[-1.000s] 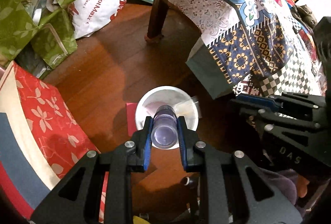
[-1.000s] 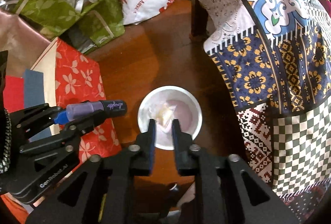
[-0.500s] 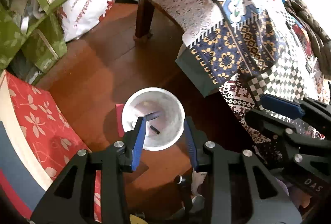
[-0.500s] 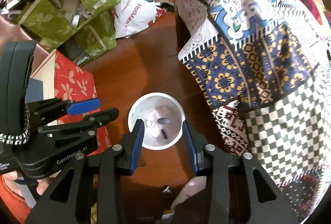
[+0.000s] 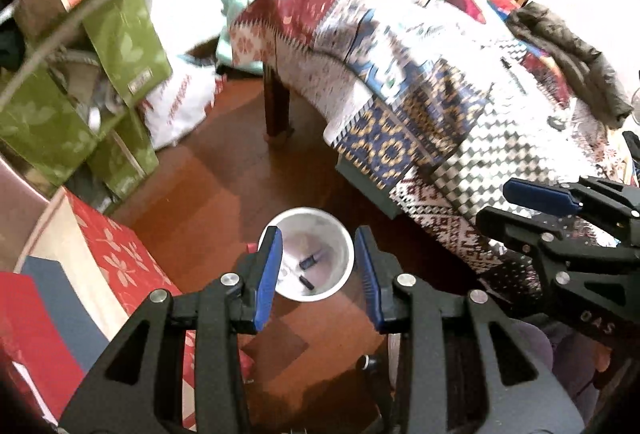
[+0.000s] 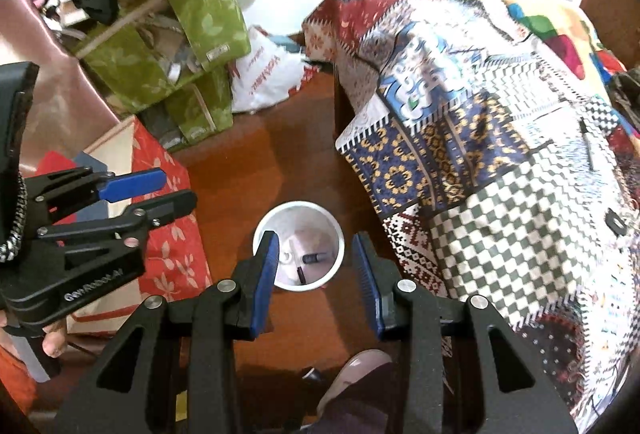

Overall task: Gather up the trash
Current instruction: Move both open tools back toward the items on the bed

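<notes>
Left gripper (image 5: 318, 276) and right gripper (image 6: 316, 278): matte black angular bodies with triangular cut-outs, round silver screw heads at the joints, and two fingers (image 5: 269, 272) each faced with a blue ribbed pad. White lettering marks the left gripper's side, seen from the right wrist view, and a black-and-white braided cord (image 6: 14, 222) runs along its rear block. Bare fingertips (image 6: 52, 344) of the person's hand show beneath it.

A white round trash bin (image 5: 347, 254) stands upright and open on the brown wooden floor (image 5: 208, 201), near the hanging edge of the patchwork cloth (image 5: 400, 105). Inside lie a small dark tube (image 6: 314, 258), a thin black stick (image 6: 300, 274) and a white scrap (image 6: 287, 257).
</notes>
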Available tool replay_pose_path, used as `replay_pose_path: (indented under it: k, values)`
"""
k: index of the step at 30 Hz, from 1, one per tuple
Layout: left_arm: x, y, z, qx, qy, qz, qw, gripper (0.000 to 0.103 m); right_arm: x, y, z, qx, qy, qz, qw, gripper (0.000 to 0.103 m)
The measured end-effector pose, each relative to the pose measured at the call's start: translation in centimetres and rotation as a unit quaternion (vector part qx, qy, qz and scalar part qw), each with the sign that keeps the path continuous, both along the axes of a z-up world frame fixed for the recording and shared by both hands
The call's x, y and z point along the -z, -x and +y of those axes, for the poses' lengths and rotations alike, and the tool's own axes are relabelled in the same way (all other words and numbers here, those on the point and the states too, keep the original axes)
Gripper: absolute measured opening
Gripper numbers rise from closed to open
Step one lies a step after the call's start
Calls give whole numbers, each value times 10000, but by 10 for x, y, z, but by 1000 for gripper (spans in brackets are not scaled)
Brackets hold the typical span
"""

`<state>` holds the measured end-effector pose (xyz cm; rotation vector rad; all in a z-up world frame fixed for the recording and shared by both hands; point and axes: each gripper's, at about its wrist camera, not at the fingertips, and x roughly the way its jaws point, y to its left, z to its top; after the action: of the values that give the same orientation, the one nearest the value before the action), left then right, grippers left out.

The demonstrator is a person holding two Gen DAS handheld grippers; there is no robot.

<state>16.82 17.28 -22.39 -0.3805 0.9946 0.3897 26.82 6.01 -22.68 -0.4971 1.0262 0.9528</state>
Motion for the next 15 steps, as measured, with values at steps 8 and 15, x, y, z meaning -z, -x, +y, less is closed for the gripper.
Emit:
replay_pose_path:
  k: [8, 15]
  values:
    - [-68, 13, -49, 188, -491, -586, 9969, 36, -62, 14, -56, 237, -607, -487, 9967, 35]
    - [-122, 0, -107, 555, -729, -1198, 9886, 36, -113, 8, -124, 661, -1177, -943, 9863, 35]
